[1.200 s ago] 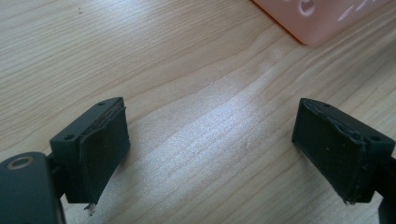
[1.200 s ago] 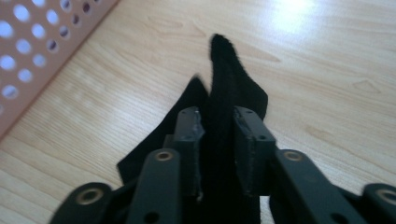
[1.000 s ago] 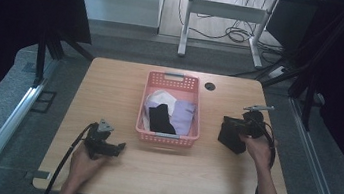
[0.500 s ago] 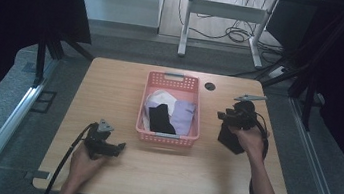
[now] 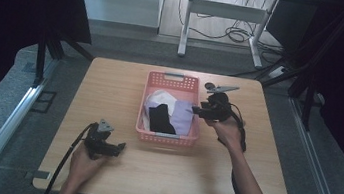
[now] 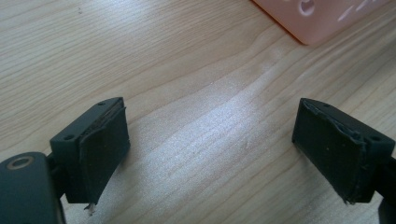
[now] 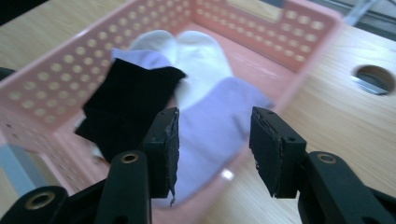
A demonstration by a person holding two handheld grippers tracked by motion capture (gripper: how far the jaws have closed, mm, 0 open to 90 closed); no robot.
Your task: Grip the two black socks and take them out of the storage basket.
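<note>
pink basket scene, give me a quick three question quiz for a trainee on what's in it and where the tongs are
1. True or false: the pink basket holds a black cloth, a lilac cloth and a white cloth.
2. Which tongs are at the basket's side? A) the left tongs B) the right tongs
3. In the right gripper view, is anything gripped between the pads?

Key
1. True.
2. B. The right tongs sit at the basket's right wall, pointing in over the lilac cloth; the left tongs rest on the wooden table, apart from the basket.
3. No. The jaws have just been opening and stand apart, with no cloth pinched between them.
</note>
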